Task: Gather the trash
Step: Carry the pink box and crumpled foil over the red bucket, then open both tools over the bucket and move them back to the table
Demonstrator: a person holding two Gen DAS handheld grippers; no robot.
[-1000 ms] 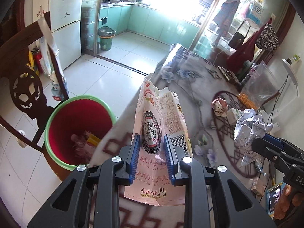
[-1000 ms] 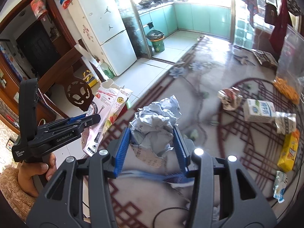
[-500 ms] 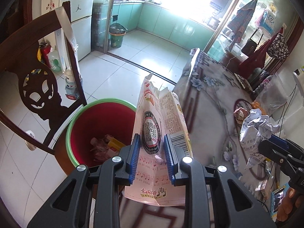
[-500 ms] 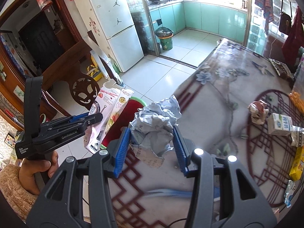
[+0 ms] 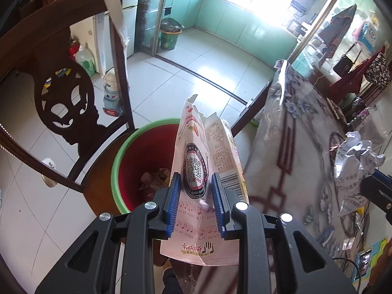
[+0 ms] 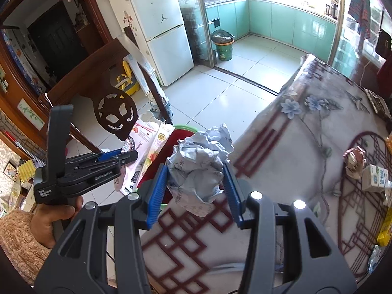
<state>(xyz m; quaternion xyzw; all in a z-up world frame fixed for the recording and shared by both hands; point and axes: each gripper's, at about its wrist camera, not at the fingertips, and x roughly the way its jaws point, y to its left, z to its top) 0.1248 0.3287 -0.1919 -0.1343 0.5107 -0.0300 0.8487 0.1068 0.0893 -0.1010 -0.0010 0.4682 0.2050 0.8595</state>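
Observation:
My left gripper [image 5: 196, 183] is shut on a pink snack bag [image 5: 208, 152] and holds it upright over the near rim of a red bin with a green rim [image 5: 137, 147]. The bin holds some trash. My right gripper [image 6: 196, 171] is shut on a crumpled paper ball [image 6: 198, 164] and holds it above the table's edge, just right of the bin [image 6: 186, 128]. The paper ball also shows in the left wrist view [image 5: 355, 161], and the snack bag and left gripper show in the right wrist view [image 6: 144, 144].
A dark carved wooden chair [image 5: 61, 93] stands left of the bin. The table with a flowered cloth [image 6: 306, 147] carries a crumpled wrapper [image 6: 354, 161], a milk carton [image 6: 374, 178] and a yellow packet [image 6: 385, 227] at the right. A second bin [image 6: 223, 46] stands by the kitchen door.
Both grippers have moved left off the table toward the red bin, each keeping its load. The bin now sits directly under the snack bag.

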